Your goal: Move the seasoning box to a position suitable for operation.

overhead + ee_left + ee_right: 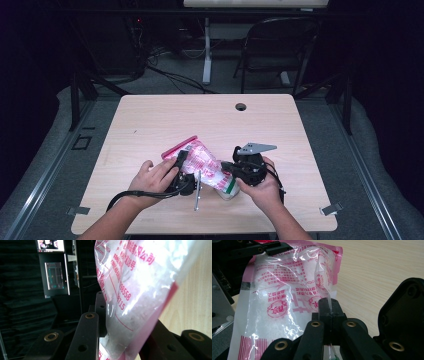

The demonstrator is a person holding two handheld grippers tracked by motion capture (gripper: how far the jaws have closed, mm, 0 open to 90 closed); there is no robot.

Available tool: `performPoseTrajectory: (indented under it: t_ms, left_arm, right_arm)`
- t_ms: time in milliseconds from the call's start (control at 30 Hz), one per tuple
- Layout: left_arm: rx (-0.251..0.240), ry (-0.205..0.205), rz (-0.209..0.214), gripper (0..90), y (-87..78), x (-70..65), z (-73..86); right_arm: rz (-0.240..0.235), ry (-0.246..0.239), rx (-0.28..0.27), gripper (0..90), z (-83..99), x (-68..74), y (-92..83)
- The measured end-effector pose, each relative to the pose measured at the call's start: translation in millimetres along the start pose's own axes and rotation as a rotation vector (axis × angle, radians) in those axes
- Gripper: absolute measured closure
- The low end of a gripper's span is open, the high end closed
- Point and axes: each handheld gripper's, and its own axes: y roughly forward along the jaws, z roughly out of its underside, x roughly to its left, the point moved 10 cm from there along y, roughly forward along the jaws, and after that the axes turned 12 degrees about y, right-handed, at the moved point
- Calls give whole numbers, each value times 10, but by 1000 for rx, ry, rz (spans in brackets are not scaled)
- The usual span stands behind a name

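Fingers of both grippers pinch the pink-printed plastic bag over the table

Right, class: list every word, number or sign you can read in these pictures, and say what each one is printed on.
"公司" and "18号": red print on the plastic bag, left gripper view.
"8558": red digits lower on the same bag.
"15": red digits below those, the start cut off.
Round red seals and rows of red characters on the bag in the right gripper view: upside down, too blurred to read.
Screens behind: too small to read.
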Motion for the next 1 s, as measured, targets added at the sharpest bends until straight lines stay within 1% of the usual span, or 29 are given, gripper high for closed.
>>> performPoseTrajectory:
  t_ms: [100, 167, 333, 500, 533, 633, 667, 700, 867, 933, 1000]
  left_arm:
    - [-2, -13, -8, 780, 0, -10, 0]
    - [-3, -20, -3, 780, -1, -24, -1]
    - [-7, -57, -4, 781, 2, -56, -8]
    - [-9, -95, 11, 782, 7, -112, -10]
    - [-11, -115, 13, 782, 11, -122, -12]
    - [-10, -144, 25, 782, 12, -152, -6]
    - [-17, -156, 24, 783, 19, -167, -8]
    - [-14, -160, 31, 783, 16, -183, -5]
    - [-19, -185, 42, 783, 26, -232, 2]
    - [-27, -206, 48, 783, 31, -255, -1]
    - [-27, -218, 55, 784, 29, -275, 1]
  right_arm:
    - [-1, -1, 1, 900, -1, 0, -1]
    - [-3, 1, 1, 900, -2, 0, -3]
    - [1, 3, -2, 900, -9, 7, -12]
    - [2, -2, 0, 900, -13, 12, -16]
    - [4, -5, 3, 900, -13, 10, -17]
    - [2, -5, 9, 900, -17, 15, -14]
    - [1, -8, 9, 900, -18, 18, -11]
    - [2, -9, 8, 900, -22, 22, -5]
    - [2, -10, 15, 900, -22, 35, 15]
    - [-2, -7, 16, 900, -25, 45, 21]
    - [-2, -9, 15, 900, -35, 54, 23]
